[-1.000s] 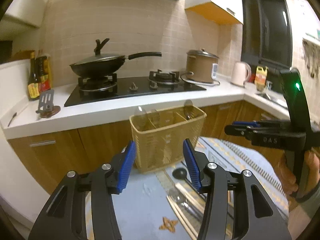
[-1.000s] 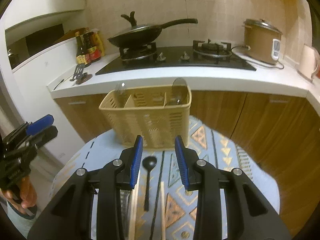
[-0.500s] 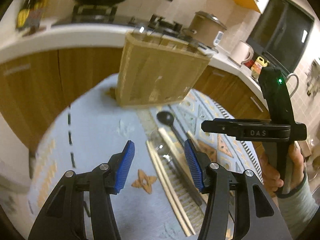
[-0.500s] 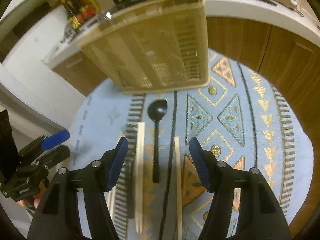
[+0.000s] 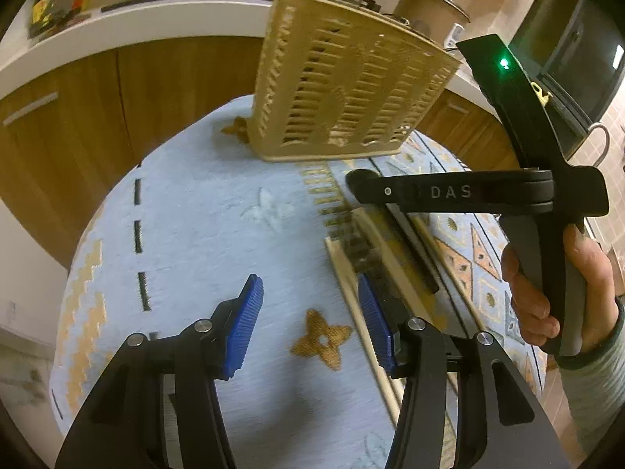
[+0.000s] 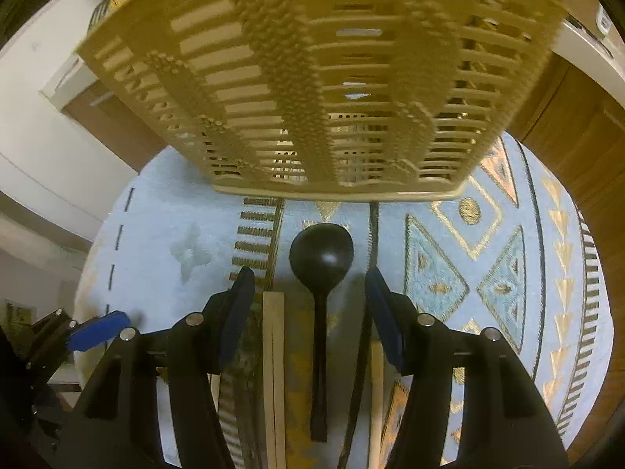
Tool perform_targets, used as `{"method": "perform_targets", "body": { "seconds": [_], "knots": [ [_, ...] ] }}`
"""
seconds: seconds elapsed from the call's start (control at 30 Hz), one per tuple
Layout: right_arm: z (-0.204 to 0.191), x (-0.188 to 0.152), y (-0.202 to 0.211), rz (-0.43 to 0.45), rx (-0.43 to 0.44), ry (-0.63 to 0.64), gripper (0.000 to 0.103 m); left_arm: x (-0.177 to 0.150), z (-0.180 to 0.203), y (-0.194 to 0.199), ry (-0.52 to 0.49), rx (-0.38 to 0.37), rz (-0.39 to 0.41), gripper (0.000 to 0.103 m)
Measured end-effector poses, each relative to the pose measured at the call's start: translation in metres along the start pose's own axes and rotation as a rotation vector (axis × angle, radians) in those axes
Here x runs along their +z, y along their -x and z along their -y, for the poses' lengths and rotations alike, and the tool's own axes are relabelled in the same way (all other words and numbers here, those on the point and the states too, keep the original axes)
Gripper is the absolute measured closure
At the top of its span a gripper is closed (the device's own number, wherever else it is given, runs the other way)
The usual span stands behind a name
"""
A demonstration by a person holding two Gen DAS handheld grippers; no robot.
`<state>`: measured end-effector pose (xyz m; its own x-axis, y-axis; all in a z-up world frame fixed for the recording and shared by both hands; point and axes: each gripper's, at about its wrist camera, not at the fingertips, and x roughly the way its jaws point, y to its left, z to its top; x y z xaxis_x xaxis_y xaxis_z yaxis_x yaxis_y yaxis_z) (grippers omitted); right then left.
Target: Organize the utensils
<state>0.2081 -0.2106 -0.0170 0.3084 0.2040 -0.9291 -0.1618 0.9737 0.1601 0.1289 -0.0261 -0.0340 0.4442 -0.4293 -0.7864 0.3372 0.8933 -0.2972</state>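
Note:
A tan slotted utensil basket [image 5: 343, 90] [image 6: 324, 90] stands at the far side of a round table with a pale blue patterned cloth [image 5: 203, 234]. In front of it lie a black spoon [image 6: 321, 258], a pair of wooden chopsticks [image 6: 273, 371] and more chopsticks [image 5: 353, 301]. My right gripper [image 6: 308, 312] is open and low over the table, with the spoon handle and the chopsticks between its fingers. It shows side-on in the left wrist view [image 5: 449, 191]. My left gripper [image 5: 308, 328] is open and empty, just left of the chopsticks.
A white counter [image 5: 117, 27] with wooden cabinet doors [image 5: 97, 117] runs behind the table. A brown rice cooker [image 5: 429, 8] stands on it at the right. The table edge [image 5: 70, 293] drops away at the left.
Both grippers have tilted down and dropped toward the table. The right one has moved forward so the spoon and chopsticks lie between its fingers. Both stay open.

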Motion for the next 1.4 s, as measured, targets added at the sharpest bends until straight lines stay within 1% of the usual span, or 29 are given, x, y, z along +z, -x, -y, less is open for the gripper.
{"method": "perform_targets", "body": {
  "seconds": [0.07, 0.13, 0.2, 0.23, 0.27, 0.37, 0.47, 0.63, 0.73, 0.9, 0.97, 1.03, 1.1, 1.13, 1.27, 1.3, 1.33, 1.37, 1.4],
  "knots": [
    [-0.003, 0.002, -0.007, -0.009, -0.014, 0.002, 0.057, 0.0, -0.004, -0.001, 0.004, 0.0, -0.001, 0.055],
    [-0.006, 0.004, -0.01, 0.005, -0.043, 0.011, 0.059, 0.001, -0.005, 0.001, 0.006, -0.003, 0.0, 0.055],
    [-0.01, 0.005, -0.012, 0.015, -0.076, 0.025, 0.067, 0.002, -0.004, 0.001, 0.005, -0.006, 0.0, 0.055],
    [-0.013, 0.005, -0.013, 0.018, -0.095, 0.036, 0.07, 0.004, -0.003, 0.0, 0.002, -0.006, -0.001, 0.055],
    [-0.015, 0.004, -0.013, 0.024, -0.11, 0.053, 0.071, 0.005, -0.001, -0.002, -0.002, -0.005, -0.001, 0.055],
    [-0.022, 0.005, -0.017, 0.029, -0.107, 0.054, 0.072, 0.008, 0.007, -0.005, -0.015, -0.009, -0.007, 0.055],
    [-0.016, -0.001, -0.015, 0.035, -0.083, 0.033, 0.074, 0.013, 0.02, -0.016, -0.05, -0.002, -0.027, 0.055],
    [0.006, -0.006, -0.008, 0.028, -0.041, -0.01, 0.075, 0.019, 0.043, -0.037, -0.095, 0.03, -0.055, 0.055],
    [0.022, -0.011, -0.004, 0.021, 0.002, -0.045, 0.075, 0.023, 0.052, -0.046, -0.105, 0.067, -0.055, 0.055],
    [0.04, -0.022, 0.002, 0.013, 0.047, -0.059, 0.076, 0.028, 0.064, -0.06, -0.111, 0.127, -0.066, 0.055],
    [0.046, -0.026, 0.004, 0.011, 0.064, -0.062, 0.077, 0.029, 0.07, -0.065, -0.123, 0.162, -0.068, 0.055],
    [0.043, -0.029, 0.003, 0.013, 0.074, -0.063, 0.077, 0.03, 0.077, -0.069, -0.138, 0.206, -0.069, 0.055],
    [0.042, -0.031, 0.002, 0.014, 0.085, -0.063, 0.078, 0.031, 0.08, -0.073, -0.151, 0.25, -0.07, 0.062],
    [0.047, -0.029, 0.002, 0.014, 0.091, -0.064, 0.078, 0.032, 0.081, -0.075, -0.155, 0.264, -0.065, 0.07],
    [0.051, -0.029, 0.005, 0.025, 0.122, -0.068, 0.081, 0.032, 0.081, -0.074, -0.144, 0.269, -0.055, 0.074],
    [0.051, -0.029, 0.005, 0.029, 0.131, -0.07, 0.082, 0.032, 0.081, -0.072, -0.14, 0.259, -0.048, 0.074],
    [0.058, -0.031, 0.011, 0.03, 0.139, -0.072, 0.083, 0.032, 0.08, -0.069, -0.132, 0.233, -0.035, 0.076],
    [0.06, -0.032, 0.013, 0.033, 0.147, -0.073, 0.085, 0.031, 0.077, -0.062, -0.124, 0.2, -0.019, 0.101],
    [0.062, -0.032, 0.015, 0.037, 0.155, -0.074, 0.086, 0.032, 0.076, -0.057, -0.12, 0.187, -0.001, 0.102]
  ]
}}
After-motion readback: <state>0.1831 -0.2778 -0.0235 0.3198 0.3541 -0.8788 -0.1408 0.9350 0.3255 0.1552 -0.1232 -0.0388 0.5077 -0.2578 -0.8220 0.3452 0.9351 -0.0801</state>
